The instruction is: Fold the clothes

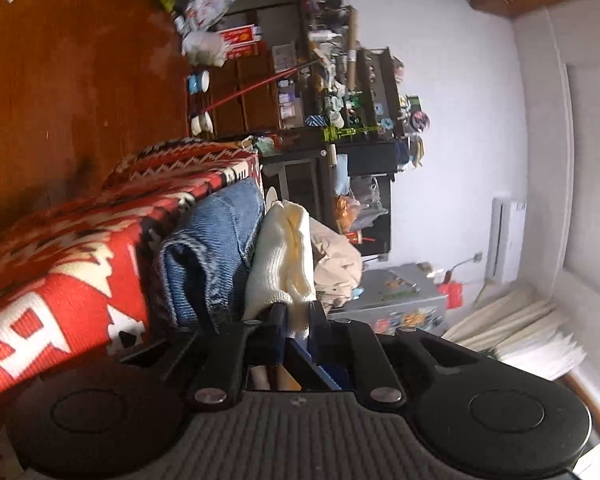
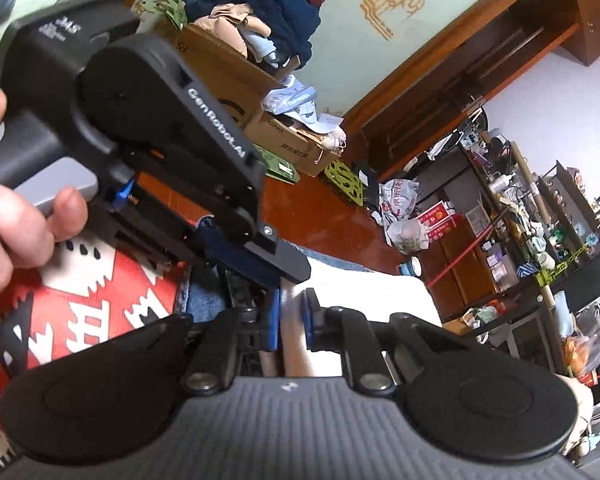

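"GenRobot.AI" in white on the black left gripper (image 2: 288,270) body, centre left of the right wrist view; "345" on its top, upper left. "KONKA" on a cardboard box (image 2: 288,136), upper centre.

L gripper (image 1: 296,320): jaws nearly together, pinched on a cream cloth (image 1: 284,252), blue pads pressing its edge. Seen from its own cam the whole tool looks rolled onto its side, pointing roughly level.

R gripper (image 2: 290,316): jaws narrow too, close together w/ pale fabric showing in the gap; can't tell for sure if the pads bite it. Points downward at a slant.

In the R wrist view the L gripper sits just above and left of the R one, nearly touching, held by a bare hand (image 2: 8,196) w/ a finger curled round the grey trigger.
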`<action>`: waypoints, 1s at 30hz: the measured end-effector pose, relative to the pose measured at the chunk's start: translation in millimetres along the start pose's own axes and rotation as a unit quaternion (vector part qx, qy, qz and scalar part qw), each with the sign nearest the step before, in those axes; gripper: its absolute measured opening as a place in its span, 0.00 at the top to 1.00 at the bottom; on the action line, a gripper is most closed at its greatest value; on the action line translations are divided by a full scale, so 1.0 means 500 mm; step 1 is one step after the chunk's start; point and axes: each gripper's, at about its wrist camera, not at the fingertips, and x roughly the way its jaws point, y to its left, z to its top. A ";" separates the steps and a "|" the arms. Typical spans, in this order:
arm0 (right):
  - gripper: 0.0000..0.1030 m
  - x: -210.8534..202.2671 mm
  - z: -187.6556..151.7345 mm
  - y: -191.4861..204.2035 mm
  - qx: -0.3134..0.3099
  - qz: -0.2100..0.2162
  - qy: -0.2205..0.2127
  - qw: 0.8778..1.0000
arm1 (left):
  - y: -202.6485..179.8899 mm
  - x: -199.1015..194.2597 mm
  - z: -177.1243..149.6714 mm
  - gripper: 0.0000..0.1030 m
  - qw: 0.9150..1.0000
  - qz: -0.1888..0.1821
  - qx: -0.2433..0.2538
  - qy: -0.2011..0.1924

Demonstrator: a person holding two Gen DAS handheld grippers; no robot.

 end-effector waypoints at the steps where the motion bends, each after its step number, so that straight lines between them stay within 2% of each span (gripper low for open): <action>1: 0.87 0.000 0.002 0.003 0.003 0.002 0.000 1.000 | -0.003 -0.003 -0.001 0.89 1.000 0.003 0.005 0.000; 3: 0.85 -0.002 0.003 0.002 0.012 0.006 0.001 1.000 | -0.007 -0.018 -0.002 0.93 1.000 0.003 0.009 -0.006; 7: 0.85 -0.022 0.003 0.003 0.034 0.014 -0.004 0.999 | -0.026 -0.060 0.002 0.93 0.999 0.004 0.034 -0.031; 11: 0.85 -0.058 -0.007 0.001 0.078 0.018 -0.012 0.997 | -0.051 -0.088 0.012 0.93 0.996 0.026 0.078 -0.046; 14: 0.85 -0.095 -0.024 -0.012 0.118 0.007 -0.018 0.993 | -0.052 -0.074 0.028 0.93 0.996 0.023 0.086 -0.032; 19: 0.85 -0.141 -0.061 -0.066 0.212 -0.004 -0.014 0.977 | -0.036 -0.022 0.055 0.93 0.995 0.052 0.088 -0.001; 20: 0.85 -0.148 -0.073 -0.072 0.226 -0.003 -0.012 0.974 | -0.036 -0.013 0.063 0.97 0.995 0.057 0.087 0.002; 23: 0.85 -0.168 -0.105 -0.079 0.248 -0.004 -0.004 0.969 | -0.037 0.009 0.080 0.97 0.996 0.047 0.079 0.016; 25: 0.85 -0.178 -0.125 -0.080 0.259 -0.005 0.001 0.966 | -0.048 0.016 0.082 0.97 0.993 0.064 0.100 0.025; 30: 0.85 -0.207 -0.163 -0.093 0.295 -0.001 0.007 0.955 | -0.035 0.009 0.079 0.97 0.995 0.052 0.070 0.051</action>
